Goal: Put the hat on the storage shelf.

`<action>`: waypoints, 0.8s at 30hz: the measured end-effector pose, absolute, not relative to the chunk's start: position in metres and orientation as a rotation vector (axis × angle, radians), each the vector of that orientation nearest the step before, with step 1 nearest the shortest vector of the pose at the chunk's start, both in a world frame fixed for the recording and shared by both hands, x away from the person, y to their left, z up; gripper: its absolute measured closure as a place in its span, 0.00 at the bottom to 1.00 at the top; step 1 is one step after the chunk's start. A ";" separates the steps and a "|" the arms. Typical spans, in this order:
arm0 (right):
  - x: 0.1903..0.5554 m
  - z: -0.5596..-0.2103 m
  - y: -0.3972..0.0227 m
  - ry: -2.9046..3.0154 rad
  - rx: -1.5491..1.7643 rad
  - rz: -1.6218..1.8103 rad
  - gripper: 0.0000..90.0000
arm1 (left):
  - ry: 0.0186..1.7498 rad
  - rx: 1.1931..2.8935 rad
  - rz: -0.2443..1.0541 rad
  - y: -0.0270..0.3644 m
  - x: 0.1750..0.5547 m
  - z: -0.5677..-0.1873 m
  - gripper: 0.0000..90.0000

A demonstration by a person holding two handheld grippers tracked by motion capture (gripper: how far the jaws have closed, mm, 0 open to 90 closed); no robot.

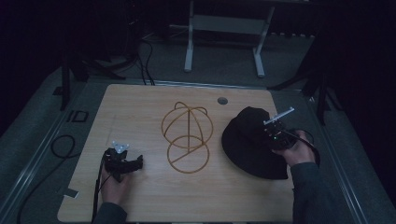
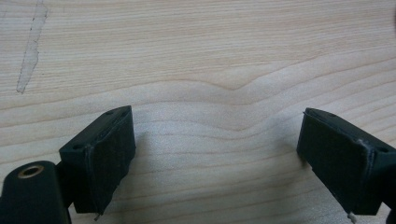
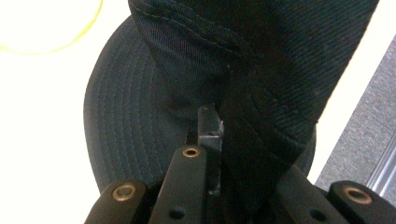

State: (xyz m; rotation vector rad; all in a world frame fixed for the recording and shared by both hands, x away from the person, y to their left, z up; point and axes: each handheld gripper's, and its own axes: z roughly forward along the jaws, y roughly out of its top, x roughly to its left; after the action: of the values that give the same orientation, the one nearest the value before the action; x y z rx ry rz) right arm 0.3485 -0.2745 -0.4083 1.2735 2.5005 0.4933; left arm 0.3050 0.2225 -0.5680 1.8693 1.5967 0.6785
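The black hat [image 1: 252,142] is seen near the desk's [image 1: 140,112] right edge, brim flat, crown up; its long axis seems to run front to back. Its crown fabric is clamped by the right gripper [image 3: 219,135], held over it. The left gripper [image 2: 217,158], jaws apart, is held low near the front-left corner.

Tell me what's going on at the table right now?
A person works two handheld grippers at a wooden table. The right gripper has its jaws shut on the fabric of a dark bucket hat at the table's right side. The left gripper rests over bare wood with its jaws open and nothing between them. A gold wire hat stand sits unused in the middle.
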 end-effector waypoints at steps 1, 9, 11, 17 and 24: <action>0.348 -0.407 -0.274 2.497 1.272 0.502 0.98 | 1.597 1.869 0.678 0.223 0.305 -0.568 0.13; 0.345 -0.395 -0.266 2.473 1.235 0.563 0.98 | 1.596 1.869 0.678 0.223 0.305 -0.568 0.13; 0.344 -0.392 -0.264 2.469 1.227 0.581 0.98 | 1.596 1.870 0.678 0.223 0.305 -0.568 0.13; 0.344 -0.386 -0.261 2.463 1.212 0.622 0.98 | 1.597 1.871 0.677 0.223 0.305 -0.568 0.13; 0.342 -0.378 -0.259 2.464 1.182 0.646 0.98 | 1.596 1.875 0.676 0.223 0.305 -0.568 0.13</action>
State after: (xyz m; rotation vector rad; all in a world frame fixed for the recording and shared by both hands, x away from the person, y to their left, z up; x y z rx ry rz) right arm 0.3419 -0.2585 -0.3784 1.1819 2.4641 0.6461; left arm 0.3049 0.2227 -0.5677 1.8748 1.5965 0.6755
